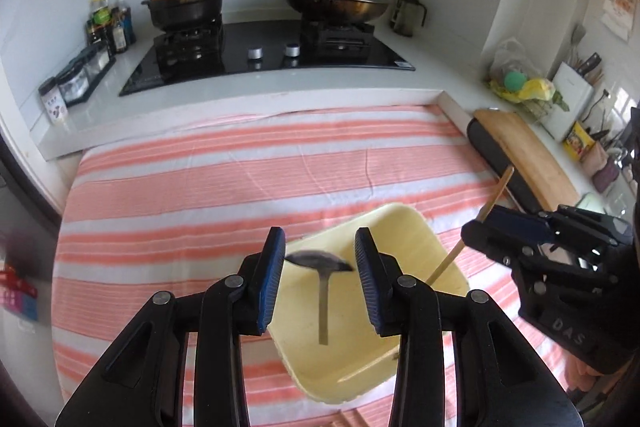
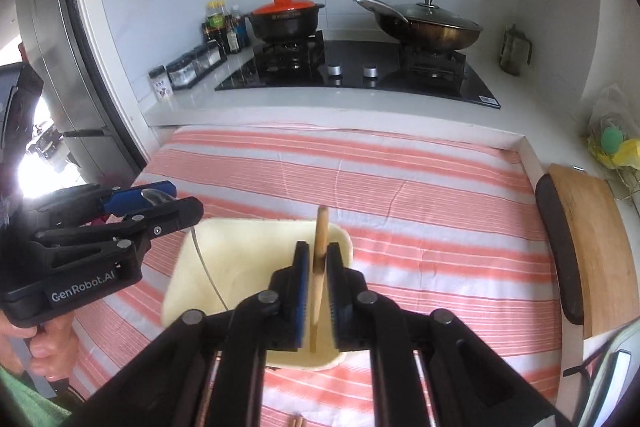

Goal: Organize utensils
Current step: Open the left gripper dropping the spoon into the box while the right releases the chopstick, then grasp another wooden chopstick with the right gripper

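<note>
A pale yellow tray (image 1: pixel 404 227) lies on the striped cloth; it also shows in the right wrist view (image 2: pixel 240 239). My left gripper (image 1: pixel 320 259) is open above it. A blurred metal spoon (image 1: pixel 322 267) is between its pads, bowl up and handle hanging down, apparently loose; in the right wrist view the spoon (image 2: pixel 154 195) shows at that gripper (image 2: pixel 176 201). My right gripper (image 2: pixel 317 267) is shut on a wooden chopstick (image 2: pixel 320 231), held upright over the tray. In the left wrist view it (image 1: pixel 474 227) is to the right, with the chopstick (image 1: pixel 496 193). Another chopstick (image 1: pixel 368 367) lies in the tray.
A raised counter with a black gas hob (image 1: pixel 264 55), a clay pot (image 1: pixel 186 5) and a lidded wok (image 1: pixel 336 1) runs along the back. A wooden cutting board (image 2: pixel 588 251) lies at the right. More chopstick ends (image 2: pixel 297 421) show at the cloth's near edge.
</note>
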`<state>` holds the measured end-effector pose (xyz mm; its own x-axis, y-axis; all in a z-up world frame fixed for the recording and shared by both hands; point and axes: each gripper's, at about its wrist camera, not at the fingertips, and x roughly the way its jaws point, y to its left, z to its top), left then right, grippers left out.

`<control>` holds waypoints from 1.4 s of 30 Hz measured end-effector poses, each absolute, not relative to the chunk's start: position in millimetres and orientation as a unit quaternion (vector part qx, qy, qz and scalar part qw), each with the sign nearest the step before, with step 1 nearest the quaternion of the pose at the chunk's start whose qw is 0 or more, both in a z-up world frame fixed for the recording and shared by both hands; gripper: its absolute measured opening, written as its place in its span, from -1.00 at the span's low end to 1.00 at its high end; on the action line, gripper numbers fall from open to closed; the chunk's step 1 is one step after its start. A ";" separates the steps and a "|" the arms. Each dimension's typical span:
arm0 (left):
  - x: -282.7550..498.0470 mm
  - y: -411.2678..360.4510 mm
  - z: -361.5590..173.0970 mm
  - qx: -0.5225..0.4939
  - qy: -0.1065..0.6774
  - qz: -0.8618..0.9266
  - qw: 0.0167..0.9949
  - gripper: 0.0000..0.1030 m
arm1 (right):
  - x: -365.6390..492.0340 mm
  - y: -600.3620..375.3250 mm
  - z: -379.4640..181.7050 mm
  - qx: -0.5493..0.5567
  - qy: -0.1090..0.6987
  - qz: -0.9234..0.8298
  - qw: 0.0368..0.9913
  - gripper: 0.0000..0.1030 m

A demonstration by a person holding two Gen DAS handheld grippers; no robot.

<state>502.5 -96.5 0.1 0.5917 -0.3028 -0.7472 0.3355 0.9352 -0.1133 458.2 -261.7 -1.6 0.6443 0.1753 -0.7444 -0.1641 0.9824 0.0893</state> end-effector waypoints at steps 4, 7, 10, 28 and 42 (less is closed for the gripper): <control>492.5 -91.2 2.8 0.020 0.398 -0.168 0.902 0.17 | 451.6 -265.9 -5.0 0.015 0.405 0.100 0.909 -0.12; 474.1 -80.7 10.9 0.017 0.384 -0.174 0.907 0.30 | 440.2 -276.1 -1.7 0.038 0.392 0.107 0.913 -0.12; 436.2 -65.1 15.5 0.031 0.365 -0.176 0.913 0.48 | 413.4 -286.9 3.0 0.041 0.374 0.105 0.921 -0.12; 168.3 13.4 -110.0 0.035 0.415 -0.113 0.902 0.73 | 148.5 -319.9 -97.2 0.003 0.355 0.033 0.934 -0.11; 152.6 -9.1 -148.0 0.014 0.433 -0.115 0.894 0.79 | 102.1 -308.4 -166.1 0.031 0.377 -0.001 0.926 -0.11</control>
